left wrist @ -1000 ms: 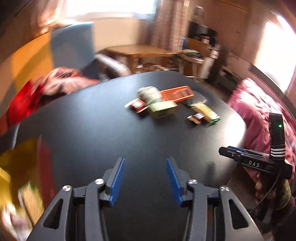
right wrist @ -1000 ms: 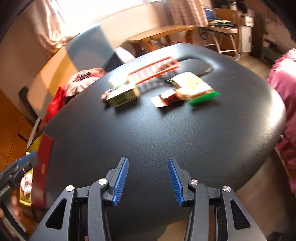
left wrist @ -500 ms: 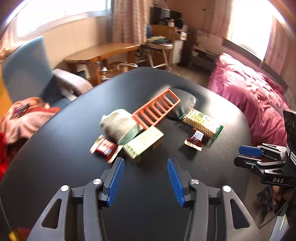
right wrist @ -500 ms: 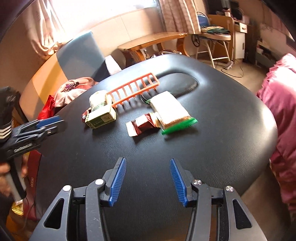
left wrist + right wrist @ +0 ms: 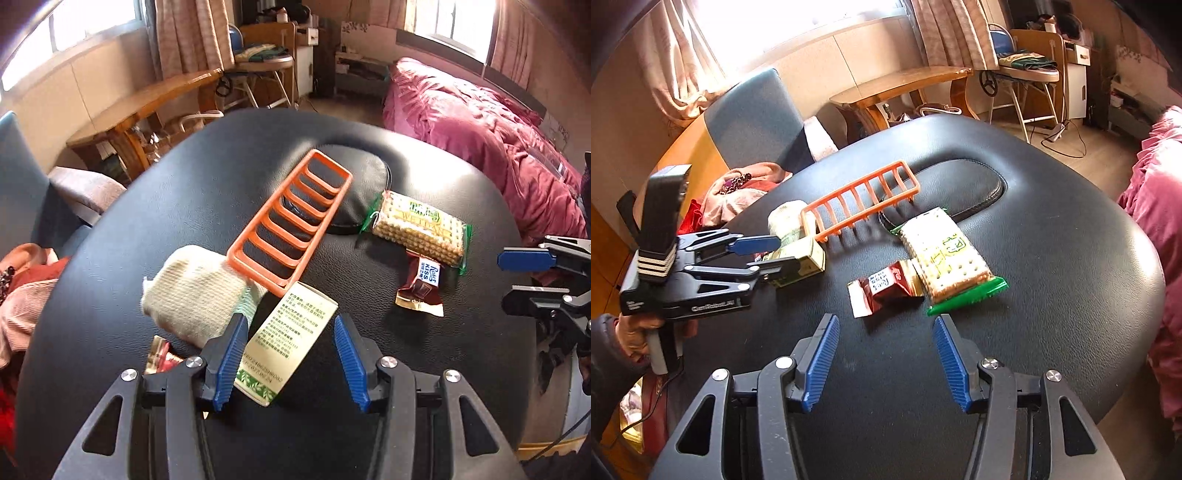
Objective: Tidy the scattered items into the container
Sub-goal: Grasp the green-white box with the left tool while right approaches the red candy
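scattered across a black padded bench (image 5: 369, 424): an orange plastic rack (image 5: 290, 225) with open slots, lying flat with its far end over a stitched oval inset in the padding. against its near end, a cream knitted cloth bundle (image 5: 192, 299) and a pale green-printed box (image 5: 286, 338), the box touching both rack and cloth. to the right, a clear packet of crackers (image 5: 421, 227) with green sealed ends, just beside a dark red "kiss" sweet wrapper (image 5: 421, 291). a red-and-white wrapper (image 5: 160, 356) partly hidden under the cloth, detail too small to tell.

left hand-held gripper (image 5: 290, 363) low over the bench, blue ribbed fingers spread wide on either side of the box's near end, the left finger right against the box's edge, the right finger clear of it. right hand-held gripper (image 5: 884, 363) also spread wide, gripping nothing, hovering just short of the sweet wrapper and the cracker packet.

no container clearly in sight among the items apart from the slotted rack.

beyond the bench: a bed (image 5: 480, 125) with a rumpled pink quilt on the right, a wooden side table (image 5: 901, 86), a blue-grey padded chair (image 5: 753, 114) with clothes heaped beside it, curtained windows throwing hard sunlight. at the left of the right wrist view, a bare hand (image 5: 635, 332) in a dark sleeve gripping the left tool's handle.
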The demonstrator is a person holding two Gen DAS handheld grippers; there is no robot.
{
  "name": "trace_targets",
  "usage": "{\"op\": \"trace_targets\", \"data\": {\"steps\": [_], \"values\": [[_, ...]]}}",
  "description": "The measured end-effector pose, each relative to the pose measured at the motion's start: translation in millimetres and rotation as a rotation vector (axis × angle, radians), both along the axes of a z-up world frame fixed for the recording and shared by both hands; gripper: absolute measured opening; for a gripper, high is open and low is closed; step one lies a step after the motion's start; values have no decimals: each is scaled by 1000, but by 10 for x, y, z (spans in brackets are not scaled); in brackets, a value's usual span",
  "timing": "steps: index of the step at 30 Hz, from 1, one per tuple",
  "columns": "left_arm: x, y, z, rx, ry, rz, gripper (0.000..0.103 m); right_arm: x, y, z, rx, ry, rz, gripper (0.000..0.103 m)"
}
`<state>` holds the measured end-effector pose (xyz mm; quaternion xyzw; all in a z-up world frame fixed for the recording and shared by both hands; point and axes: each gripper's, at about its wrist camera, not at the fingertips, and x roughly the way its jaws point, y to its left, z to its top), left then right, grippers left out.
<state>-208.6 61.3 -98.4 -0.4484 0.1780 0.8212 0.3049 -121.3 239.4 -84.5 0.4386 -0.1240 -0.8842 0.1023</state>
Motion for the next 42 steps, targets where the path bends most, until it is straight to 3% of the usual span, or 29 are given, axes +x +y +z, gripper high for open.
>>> {"op": "trace_targets", "data": {"steps": [5,9,12,18,23,25,27,35,41,42], "values": [[-68,55,-92,-23,0,-24,48,-145,-52,67,-4,30,30,55],[52,-63,-121,-16,-28,27,40,-346,-200,76,21,48,103,55],[197,-172,-209,-24,-74,66,32,-526,-347,-5,65,30,168,55],[479,-409,-231,36,-115,177,30,-700,-442,-321,154,-64,172,57],[580,-555,-96,109,-98,243,28,-476,-523,-339,93,-76,264,54],[587,-607,16,139,-80,255,40,-319,-579,-328,73,-80,299,54],[563,-616,95,154,-83,247,43,-177,-606,-308,55,-77,309,54],[335,-284,6,69,-94,218,44,172,-466,-194,9,-48,236,57],[256,-279,-105,73,-115,249,44,127,-362,-141,17,-25,249,61],[251,-302,-114,77,-117,260,36,87,-365,-140,25,-20,256,61]]}}
